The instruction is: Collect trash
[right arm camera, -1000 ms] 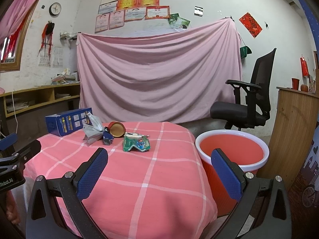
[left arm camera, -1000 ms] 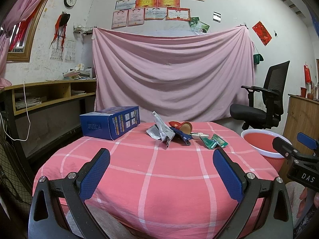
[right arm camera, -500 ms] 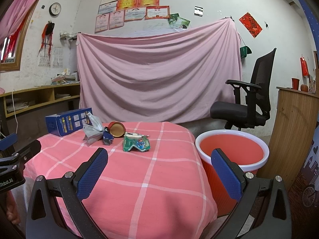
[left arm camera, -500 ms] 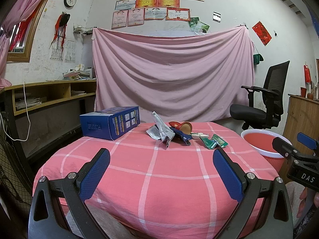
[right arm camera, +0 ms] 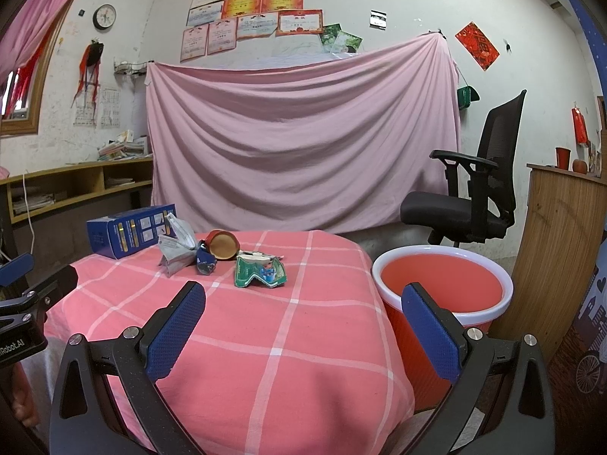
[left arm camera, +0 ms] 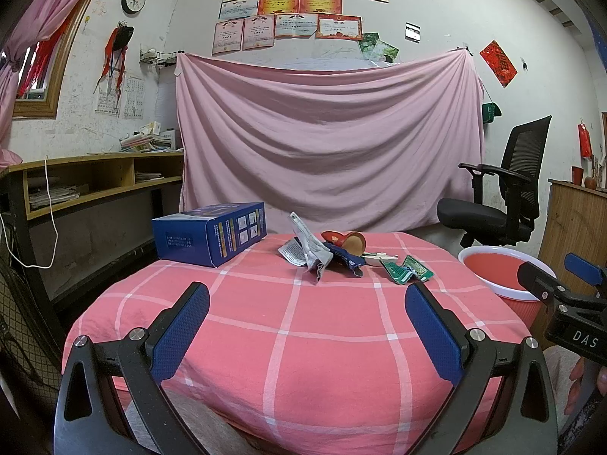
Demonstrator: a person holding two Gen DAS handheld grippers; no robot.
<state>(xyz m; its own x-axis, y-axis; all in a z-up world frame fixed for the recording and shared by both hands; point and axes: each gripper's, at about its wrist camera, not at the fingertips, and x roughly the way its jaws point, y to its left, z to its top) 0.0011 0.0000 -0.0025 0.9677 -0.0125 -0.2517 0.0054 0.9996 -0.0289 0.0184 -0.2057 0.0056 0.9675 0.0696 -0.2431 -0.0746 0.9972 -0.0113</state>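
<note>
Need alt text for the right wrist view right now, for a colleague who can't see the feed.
The open right gripper hangs empty over the near edge of a table in pink checked cloth. Farther back lie crumpled wrappers, a tipped red cup and a blue box. A red bucket stands right of the table.
</note>
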